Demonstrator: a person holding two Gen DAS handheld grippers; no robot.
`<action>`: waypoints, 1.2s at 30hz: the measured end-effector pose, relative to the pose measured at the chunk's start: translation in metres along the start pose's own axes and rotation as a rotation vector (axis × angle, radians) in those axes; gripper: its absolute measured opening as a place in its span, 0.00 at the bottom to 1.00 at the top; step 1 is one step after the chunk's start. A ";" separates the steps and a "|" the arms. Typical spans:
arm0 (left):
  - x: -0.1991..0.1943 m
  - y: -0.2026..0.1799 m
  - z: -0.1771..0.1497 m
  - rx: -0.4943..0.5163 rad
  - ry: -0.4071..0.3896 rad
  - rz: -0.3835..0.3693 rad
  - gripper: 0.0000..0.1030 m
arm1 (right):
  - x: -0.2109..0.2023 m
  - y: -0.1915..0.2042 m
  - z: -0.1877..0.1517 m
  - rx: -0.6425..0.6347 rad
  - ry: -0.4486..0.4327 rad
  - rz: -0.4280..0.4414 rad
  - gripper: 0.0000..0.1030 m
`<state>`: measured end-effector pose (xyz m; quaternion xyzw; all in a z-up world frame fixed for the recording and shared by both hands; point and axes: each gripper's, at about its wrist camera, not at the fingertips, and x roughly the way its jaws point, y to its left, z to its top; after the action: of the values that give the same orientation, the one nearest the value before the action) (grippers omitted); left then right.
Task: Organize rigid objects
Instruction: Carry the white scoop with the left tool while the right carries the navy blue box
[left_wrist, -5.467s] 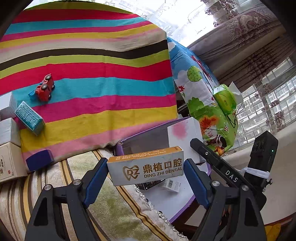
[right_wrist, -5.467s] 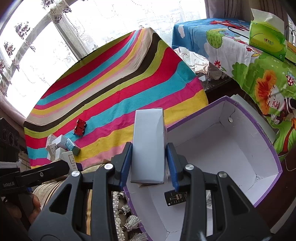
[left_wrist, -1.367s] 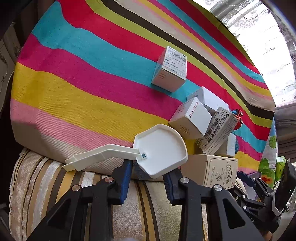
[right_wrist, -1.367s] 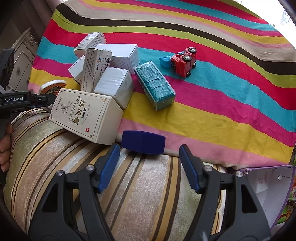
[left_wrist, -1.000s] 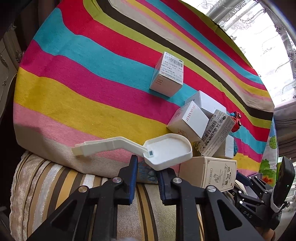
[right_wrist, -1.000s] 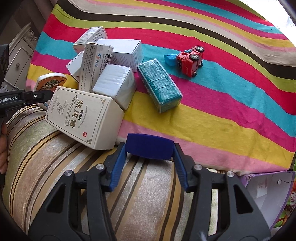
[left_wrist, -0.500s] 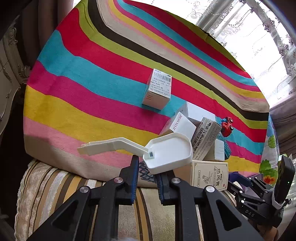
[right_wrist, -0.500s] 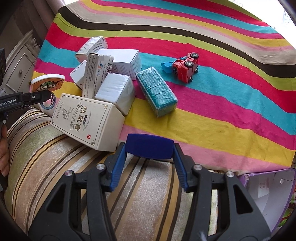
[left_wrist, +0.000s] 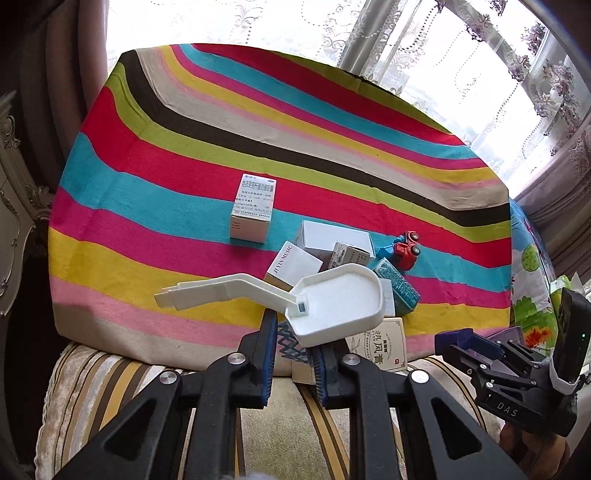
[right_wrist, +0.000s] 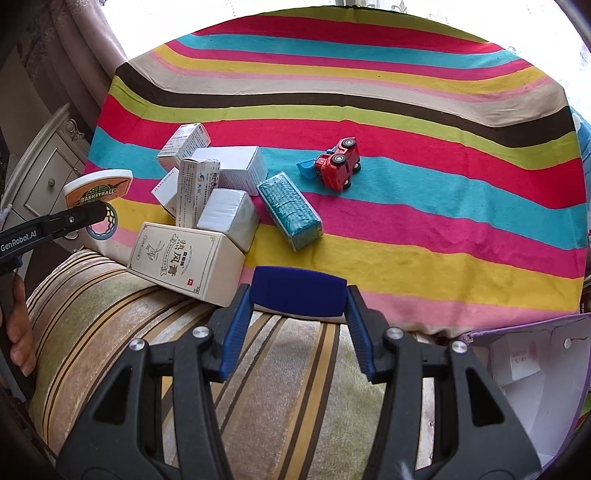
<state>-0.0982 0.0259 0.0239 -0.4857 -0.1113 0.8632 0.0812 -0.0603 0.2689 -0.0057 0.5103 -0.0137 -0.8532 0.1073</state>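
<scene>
Rigid objects: mostly boxes, clustered on the striped cloth (right_wrist: 406, 122) near its front edge, two items in the grippers.

Left gripper (left_wrist: 291, 354): jaws pinched right down on the white plastic toy (left_wrist: 332, 306) (tray-shaped body with a long flat handle sticking out to the left). Grip is at the tray's near edge, toy sits above the cloth edge. In the right wrist view the same toy (right_wrist: 98, 188) shows an orange "BASKETBALL" label on its underside, far left of frame.

Right gripper (right_wrist: 299, 325): jaws partway open, closed onto the dark blue block (right_wrist: 299, 291), pads on its two short ends. Block is over the boundary between cloth and the striped cushion (right_wrist: 258, 369); whether it touches the surface, can't tell.

Rest of the pile, right wrist view:
- cream box with Chinese print (right_wrist: 184, 266), lying flat at the cloth's front edge, just left of the blue block
- plain white box (right_wrist: 229, 216) behind it, touching
- tall narrow printed box (right_wrist: 195, 190) standing upright in the cluster
- larger white box (right_wrist: 236, 168) at the back
- teal packet (right_wrist: 290, 210) lying diagonally right of the cluster
- red toy truck (right_wrist: 338, 162) with a blue scoop, apart from the boxes, further back
- small medicine box (left_wrist: 255, 206) standing alone on the teal stripe, behind the cluster

Purple-rimmed open box (right_wrist: 535, 362) at lower right, off the cloth, with some paper inside. A person's fingers (right_wrist: 18, 325) show at the left edge.
</scene>
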 end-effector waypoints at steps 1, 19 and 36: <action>-0.001 -0.004 0.000 0.008 -0.002 -0.005 0.18 | -0.002 -0.001 -0.001 0.005 -0.006 0.002 0.53; -0.002 -0.098 -0.010 0.251 0.017 -0.120 0.18 | -0.058 -0.045 -0.024 0.123 -0.119 -0.010 0.53; 0.017 -0.216 -0.031 0.532 0.072 -0.219 0.18 | -0.112 -0.143 -0.073 0.338 -0.188 -0.131 0.53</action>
<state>-0.0736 0.2415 0.0533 -0.4628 0.0705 0.8303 0.3023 0.0298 0.4370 0.0376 0.4389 -0.1336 -0.8878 -0.0374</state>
